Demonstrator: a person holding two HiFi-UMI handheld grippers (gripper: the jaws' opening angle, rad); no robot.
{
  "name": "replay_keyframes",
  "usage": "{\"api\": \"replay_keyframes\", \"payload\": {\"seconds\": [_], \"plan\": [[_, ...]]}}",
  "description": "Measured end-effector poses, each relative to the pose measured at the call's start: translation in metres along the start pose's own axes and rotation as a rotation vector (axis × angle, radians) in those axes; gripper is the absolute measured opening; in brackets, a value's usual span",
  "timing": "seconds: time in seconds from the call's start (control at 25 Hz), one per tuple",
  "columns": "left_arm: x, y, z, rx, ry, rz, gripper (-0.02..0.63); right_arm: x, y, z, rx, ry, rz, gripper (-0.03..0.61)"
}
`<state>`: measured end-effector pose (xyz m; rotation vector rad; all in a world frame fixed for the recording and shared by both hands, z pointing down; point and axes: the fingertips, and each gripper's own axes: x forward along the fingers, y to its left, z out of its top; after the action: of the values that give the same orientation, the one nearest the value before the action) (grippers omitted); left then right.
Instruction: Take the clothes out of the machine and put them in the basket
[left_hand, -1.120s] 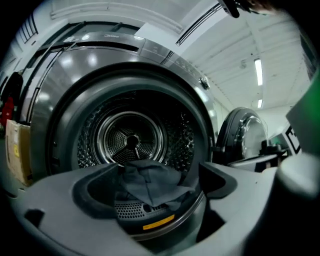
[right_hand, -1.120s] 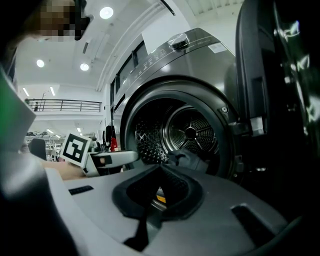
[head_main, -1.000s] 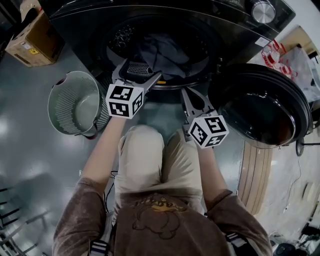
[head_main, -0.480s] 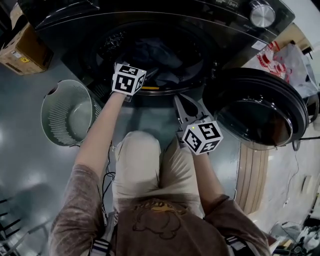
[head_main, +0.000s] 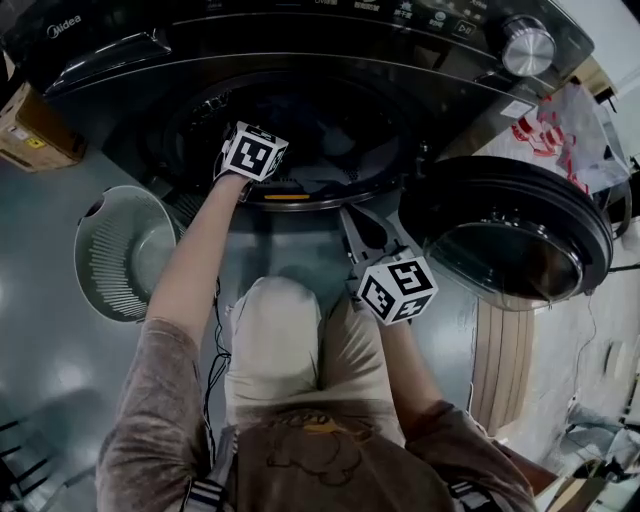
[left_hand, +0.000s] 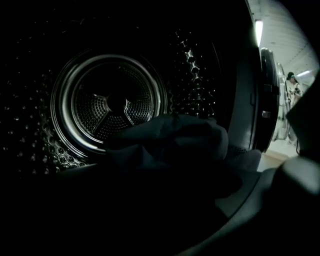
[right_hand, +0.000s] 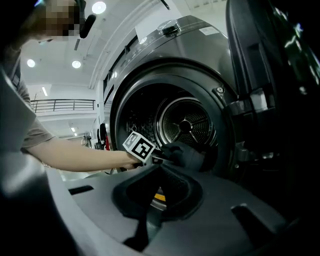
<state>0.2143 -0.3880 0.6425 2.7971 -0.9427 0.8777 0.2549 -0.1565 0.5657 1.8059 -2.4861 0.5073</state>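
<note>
While the person's knees in beige trousers (head_main: 285, 335) fill the nearest ground under the head camera, the right gripper (head_main: 347, 213) hangs just beyond them. It is outside the opening of the washing machine (head_main: 120, 55), its jaws pressed together with nothing between them. To its left, on the grey floor (head_main: 60, 390), the pale green basket (head_main: 100, 262) stands upright with its ribbed inner wall showing, well apart from both grippers. To the right, the machine's round door (head_main: 510, 240) hangs swung wide open. Farther on, the left gripper (right_hand: 159, 159) reaches over the rim into the mouth of the drum, with the bare forearm (head_main: 195, 270) stretched out behind it. Its jaws have just been opening and stand spread wide, clamped on nothing. The right gripper view shows its tips right at the near edge of the dark clothes (left_hand: 170, 145), but its own view is too dim to tell whether any fold lies between them. The clothes rest in a heap on the drum's floor near the front lip, inside the machine. Behind the heap the perforated wall curves back to the round rear plate (left_hand: 111, 102) with its three ribs. Farthest off in the head view, the machine's dark panel carries a silver knob (head_main: 528, 47), and a cardboard box (head_main: 30, 135) sits on the floor at its left.
</note>
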Motion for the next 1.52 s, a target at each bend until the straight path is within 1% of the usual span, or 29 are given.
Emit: {"api": "replay_keyframes", "payload": {"seconds": [0.08,0.2,0.4,0.56,0.64,0.76,0.84,0.96,1.08,1.16,1.24,1.36,1.52], "plan": [[0.012,0.001,-0.004,-0.003,0.024,-0.016,0.555,0.004,-0.001,-0.001,0.004,0.005,-0.001,-0.003],[0.022,0.001,-0.007,-0.004,0.038,-0.040,0.554,0.006,-0.004,-0.002,0.009,0.006,-0.007,-0.003],[0.035,-0.001,-0.004,0.028,0.070,-0.071,0.552,0.006,-0.012,-0.005,0.023,0.009,-0.029,-0.003],[0.042,-0.006,-0.007,0.027,0.118,-0.108,0.549,0.004,-0.011,-0.008,0.021,0.013,-0.034,-0.003],[0.043,-0.010,-0.009,0.018,0.136,-0.128,0.517,0.002,-0.011,-0.010,0.021,0.015,-0.040,-0.003],[0.041,-0.014,-0.012,0.019,0.145,-0.136,0.422,-0.002,-0.013,-0.012,0.021,0.017,-0.047,-0.003],[0.041,-0.015,-0.015,0.023,0.148,-0.135,0.376,-0.004,-0.013,-0.013,0.021,0.016,-0.050,-0.003],[0.040,-0.014,-0.017,0.033,0.148,-0.125,0.322,-0.006,-0.014,-0.013,0.022,0.013,-0.056,-0.003],[0.037,-0.012,-0.017,0.050,0.144,-0.103,0.235,-0.010,-0.014,-0.012,0.023,0.009,-0.060,-0.003],[0.034,-0.011,-0.015,0.049,0.136,-0.089,0.193,-0.012,-0.015,-0.012,0.023,0.009,-0.063,-0.003],[0.030,-0.010,-0.013,0.032,0.125,-0.079,0.149,-0.015,-0.015,-0.012,0.022,0.010,-0.067,-0.003],[0.021,-0.010,-0.012,-0.006,0.097,-0.068,0.117,-0.017,-0.014,-0.012,0.020,0.010,-0.067,-0.003],[0.001,-0.017,-0.001,-0.029,0.035,-0.071,0.100,-0.021,-0.010,-0.010,0.018,-0.001,-0.060,-0.003]]}}
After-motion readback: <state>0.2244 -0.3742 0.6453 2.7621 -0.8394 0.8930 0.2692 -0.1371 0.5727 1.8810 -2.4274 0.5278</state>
